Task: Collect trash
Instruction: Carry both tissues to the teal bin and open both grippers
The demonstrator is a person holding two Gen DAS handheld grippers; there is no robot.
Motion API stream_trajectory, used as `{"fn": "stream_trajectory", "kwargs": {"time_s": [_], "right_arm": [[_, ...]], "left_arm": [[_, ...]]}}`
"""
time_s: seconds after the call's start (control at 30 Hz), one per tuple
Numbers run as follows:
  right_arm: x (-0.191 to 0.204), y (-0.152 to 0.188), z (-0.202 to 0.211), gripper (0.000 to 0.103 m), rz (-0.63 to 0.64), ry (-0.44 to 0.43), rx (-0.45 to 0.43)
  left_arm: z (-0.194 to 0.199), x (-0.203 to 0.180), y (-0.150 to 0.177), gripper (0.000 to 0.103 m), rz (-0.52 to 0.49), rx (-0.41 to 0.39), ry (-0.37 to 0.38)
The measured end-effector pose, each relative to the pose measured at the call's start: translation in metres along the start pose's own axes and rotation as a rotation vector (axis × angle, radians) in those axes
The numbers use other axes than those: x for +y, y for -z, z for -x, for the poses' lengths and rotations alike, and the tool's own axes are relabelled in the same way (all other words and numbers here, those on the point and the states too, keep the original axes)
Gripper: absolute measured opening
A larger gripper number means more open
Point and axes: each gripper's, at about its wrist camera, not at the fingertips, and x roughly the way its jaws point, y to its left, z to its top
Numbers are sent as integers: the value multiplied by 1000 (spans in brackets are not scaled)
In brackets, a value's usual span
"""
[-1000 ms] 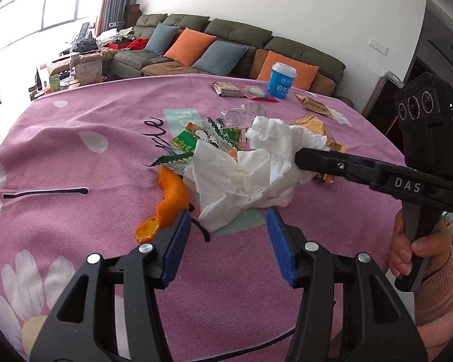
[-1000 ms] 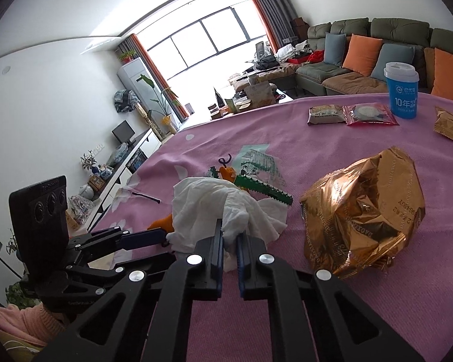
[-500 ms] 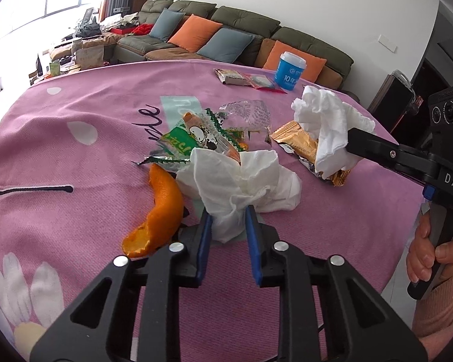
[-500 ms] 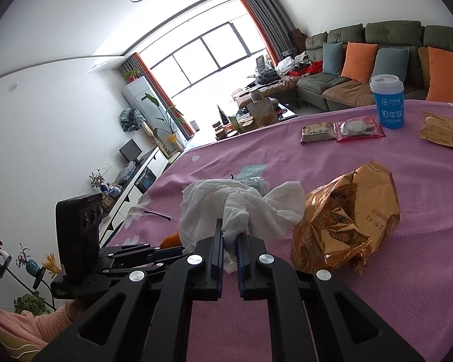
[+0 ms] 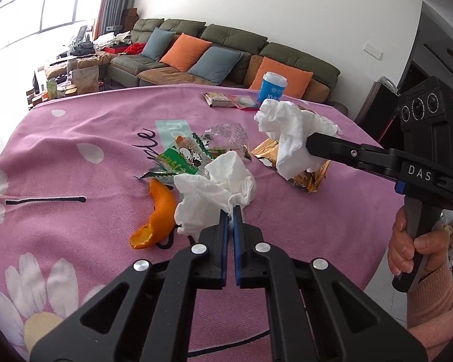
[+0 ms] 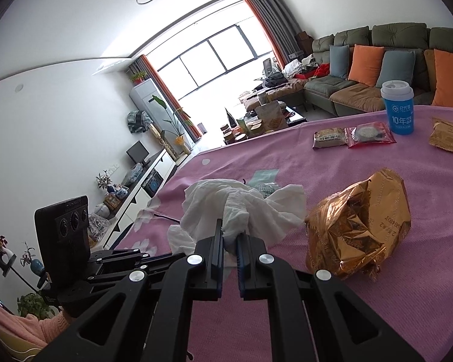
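Observation:
My left gripper is shut on a crumpled white tissue that rests on the pink tablecloth. My right gripper is shut on a second white tissue and holds it lifted above the table; it shows in the left wrist view at the right. An orange peel lies just left of the left gripper. A green snack wrapper, a clear wrapper and a gold foil bag lie behind.
A blue paper cup stands at the far side, with a brown packet, a red packet and another gold packet near it. A sofa with cushions is behind the table. The table edge is at the right.
My left gripper moved forward and closed on the near tissue. My right gripper lifted its tissue up and away from the pile.

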Motion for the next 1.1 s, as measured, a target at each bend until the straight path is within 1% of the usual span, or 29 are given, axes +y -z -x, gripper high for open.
{"fn": "stream_trajectory", "kwargs": {"time_s": [0.33,0.53,0.73,1.1], "right_arm": [[23,-3,-13,6,29,-62,16],[47,-3,-27,6,69,-110,41],[74,-4,-49,6,120,-171,76],[131,-5,-97,6,223,-274,160]], "left_arm": [[53,5,5,3,10,-83,3],[89,14,9,3,26,-132,-27],[127,37,20,3,75,-171,-99],[194,99,49,3,216,-241,-255]]}}
